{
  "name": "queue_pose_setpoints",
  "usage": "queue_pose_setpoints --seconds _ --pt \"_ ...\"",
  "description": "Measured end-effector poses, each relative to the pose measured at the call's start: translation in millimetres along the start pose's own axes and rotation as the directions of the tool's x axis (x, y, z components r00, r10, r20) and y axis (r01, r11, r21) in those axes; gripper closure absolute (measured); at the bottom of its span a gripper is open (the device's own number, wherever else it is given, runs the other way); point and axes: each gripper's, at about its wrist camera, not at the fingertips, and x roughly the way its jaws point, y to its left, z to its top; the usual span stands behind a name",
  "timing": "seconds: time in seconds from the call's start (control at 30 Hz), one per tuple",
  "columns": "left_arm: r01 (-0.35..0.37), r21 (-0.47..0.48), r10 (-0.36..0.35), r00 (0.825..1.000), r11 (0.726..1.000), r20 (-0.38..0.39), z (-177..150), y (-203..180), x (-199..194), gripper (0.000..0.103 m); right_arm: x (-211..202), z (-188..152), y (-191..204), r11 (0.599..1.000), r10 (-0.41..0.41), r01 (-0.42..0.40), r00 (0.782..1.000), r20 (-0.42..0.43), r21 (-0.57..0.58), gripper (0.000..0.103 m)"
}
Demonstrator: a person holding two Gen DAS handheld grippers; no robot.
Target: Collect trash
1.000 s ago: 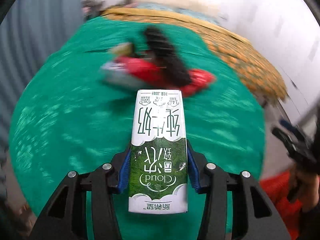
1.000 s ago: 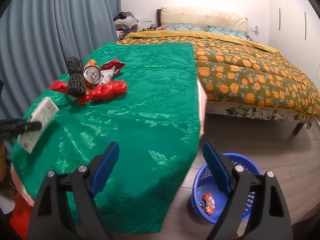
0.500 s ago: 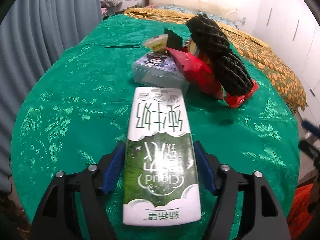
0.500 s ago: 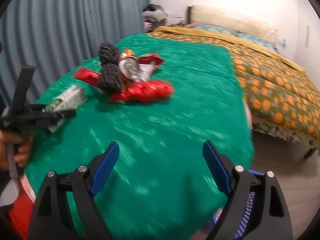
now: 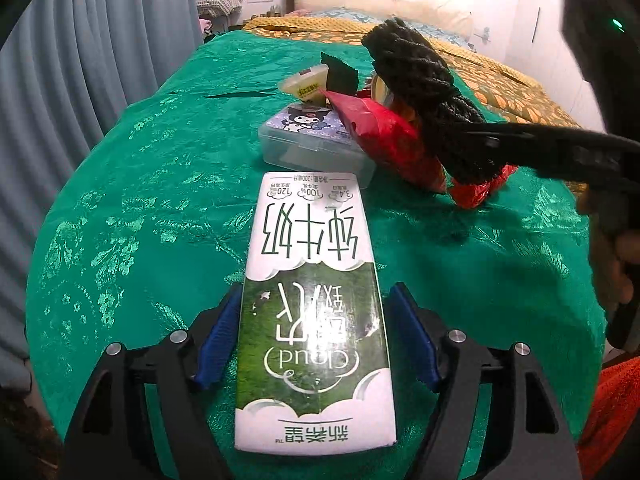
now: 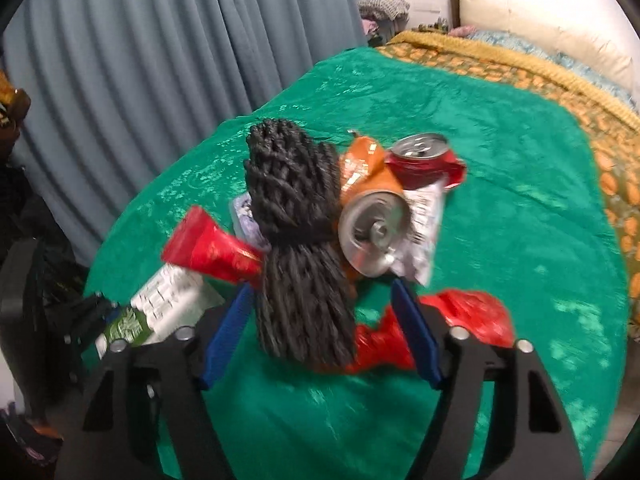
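A white and green milk carton (image 5: 314, 308) lies on the green cloth (image 5: 152, 184) between the fingers of my left gripper (image 5: 314, 336), which is open around it with small gaps on both sides. The carton also shows in the right wrist view (image 6: 160, 304). My right gripper (image 6: 322, 332) is open, its fingers either side of the lower end of a black rope bundle (image 6: 296, 236), also seen in the left wrist view (image 5: 424, 92). Around the bundle lie red wrappers (image 6: 212, 248), an orange can (image 6: 372, 216) and a red can (image 6: 420, 160).
A clear plastic box (image 5: 312, 140) with a cartoon lid and a yellow cup (image 5: 304, 86) lie beyond the carton. A bed with an orange patterned quilt (image 6: 520, 68) stands behind the table. Grey curtains (image 6: 160, 48) hang on the left.
My left gripper has set the carton down on the cloth and opened off it. My right gripper has swung left from the blue basket and closed in on the rope bundle.
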Motion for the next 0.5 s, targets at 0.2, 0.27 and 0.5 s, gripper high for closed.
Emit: queue_pose_setpoints --seconds 0.2,0.27,0.5 --pt "0.002 -0.001 -0.002 1.0 1.0 0.0 0 1 0 0.029 -35 -19 13 1.0 0.02 -0.02 0.999 0.026 -0.009 0.064" --pt "0.0 0.001 0.0 1.0 1.0 0.0 -1 1 0 0.029 -57 -35 13 1.0 0.024 -0.024 0.999 0.022 0.003 0.064" --pt "-0.013 0.013 0.013 1.0 1.0 -0.003 -2 -2 0 0.028 -98 -97 -3 0.973 -0.229 0.232 0.969 -0.091 0.018 0.064"
